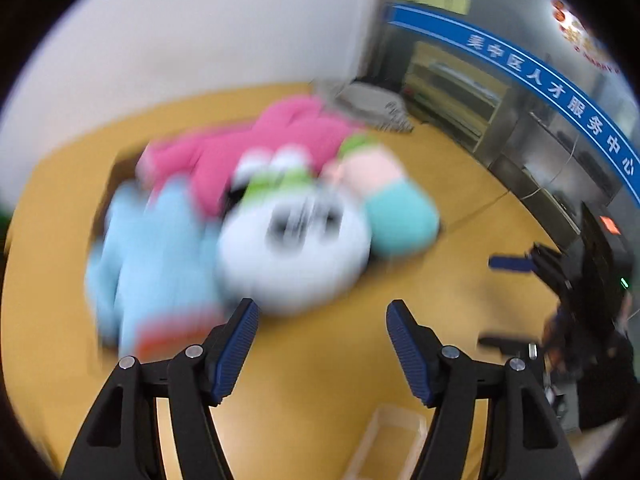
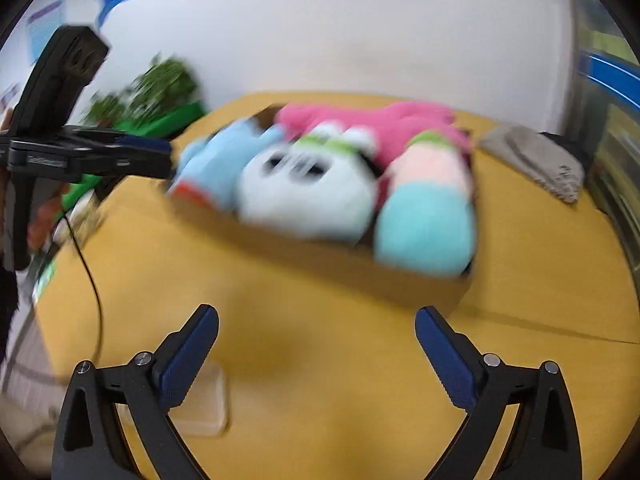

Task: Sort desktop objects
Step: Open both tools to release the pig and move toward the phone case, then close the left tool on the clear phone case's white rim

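Both views are blurred by motion. A cardboard box [image 2: 320, 256] on the yellow table [image 2: 320, 360] holds several plush toys: a white panda-like one [image 2: 308, 192], a light blue one [image 2: 224, 160], a pink one [image 2: 384, 124] and a teal-and-peach one [image 2: 428, 216]. The same pile shows in the left wrist view, with the white plush [image 1: 296, 256] in the middle. My left gripper [image 1: 320, 312] is open and empty just in front of the white plush. My right gripper [image 2: 316, 320] is open and empty above the table, short of the box. The left gripper also appears at the left of the right wrist view [image 2: 144, 156].
A clear plastic container [image 1: 384, 440] lies on the table near me; it also shows in the right wrist view [image 2: 208, 404]. A grey cloth [image 2: 536, 160] lies at the back right. Green plants [image 2: 156, 92] stand at the back left. A black cable [image 2: 92, 280] runs along the left edge.
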The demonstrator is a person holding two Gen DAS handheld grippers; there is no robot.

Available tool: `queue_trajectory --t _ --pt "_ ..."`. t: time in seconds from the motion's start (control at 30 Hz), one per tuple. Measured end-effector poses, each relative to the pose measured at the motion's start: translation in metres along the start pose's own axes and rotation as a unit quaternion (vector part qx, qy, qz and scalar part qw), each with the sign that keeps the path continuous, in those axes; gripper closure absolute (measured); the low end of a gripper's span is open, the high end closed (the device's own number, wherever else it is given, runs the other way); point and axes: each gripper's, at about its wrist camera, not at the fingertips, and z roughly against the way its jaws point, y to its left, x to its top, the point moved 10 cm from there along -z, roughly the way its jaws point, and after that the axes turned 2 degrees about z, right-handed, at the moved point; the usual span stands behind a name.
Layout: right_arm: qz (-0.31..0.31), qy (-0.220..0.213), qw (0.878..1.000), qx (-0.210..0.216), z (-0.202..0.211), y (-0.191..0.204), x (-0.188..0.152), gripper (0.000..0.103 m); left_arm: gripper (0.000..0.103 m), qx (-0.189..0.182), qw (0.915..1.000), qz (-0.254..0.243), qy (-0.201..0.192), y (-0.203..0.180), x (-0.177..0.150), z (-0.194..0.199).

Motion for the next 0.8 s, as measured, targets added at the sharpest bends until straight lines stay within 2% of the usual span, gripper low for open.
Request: queue_trajectory --t 0.07,0.13,0.2,0.33,0.37,0.43,0.47,0.57,0.6,0.67,0.73,0.8 --pt "0.033 0.03 0.999 0.026 -0.008 0.03 -0.036 0.006 0.036 0.002 0.999 0.04 0.022 0.008 -0.055 0.007" --pt "0.045 0.06 0.996 0.048 -0.021 0.049 -0.062 0.018 0.037 0.002 0.9946 0.092 0.048 0.015 -0.108 0.003" --pt "0.059 0.073 0.993 0.066 -0.032 0.061 -0.079 0.019 0.037 -0.004 0.9875 0.14 0.072 0.018 -0.156 -0.001" --pt "0.072 0.088 0.989 0.093 -0.054 0.083 -0.094 0.023 0.037 -0.043 0.9762 0.192 0.09 0.0 -0.203 -0.021" --pt "0.07 0.094 0.989 0.093 -0.061 0.084 -0.096 0.026 0.037 -0.048 0.9748 0.198 0.091 -0.004 -0.207 -0.025" --pt "0.07 0.11 0.987 0.09 -0.074 0.086 -0.102 0.053 0.038 -0.054 0.9728 0.207 0.089 -0.01 -0.21 -0.029" --pt "0.071 0.12 0.987 0.085 -0.08 0.086 -0.107 0.057 0.039 -0.055 0.9724 0.208 0.09 -0.012 -0.211 -0.031" --pt "0.075 0.112 0.988 0.08 -0.077 0.091 -0.111 0.071 0.04 -0.049 0.9726 0.21 0.086 -0.012 -0.207 -0.036" --pt "0.073 0.113 0.988 0.071 -0.076 0.091 -0.114 0.083 0.04 -0.045 0.9728 0.211 0.083 -0.011 -0.203 -0.036" --pt "0.067 0.112 0.99 0.054 -0.071 0.089 -0.117 0.09 0.043 -0.038 0.974 0.208 0.081 -0.01 -0.198 -0.039" --pt "0.056 0.109 0.992 0.031 -0.064 0.089 -0.123 0.091 0.058 -0.023 0.9764 0.199 0.081 -0.008 -0.196 -0.04" --pt "0.047 0.104 0.993 0.004 -0.056 0.09 -0.131 0.091 0.067 -0.006 0.9779 0.194 0.079 -0.005 -0.193 -0.042"
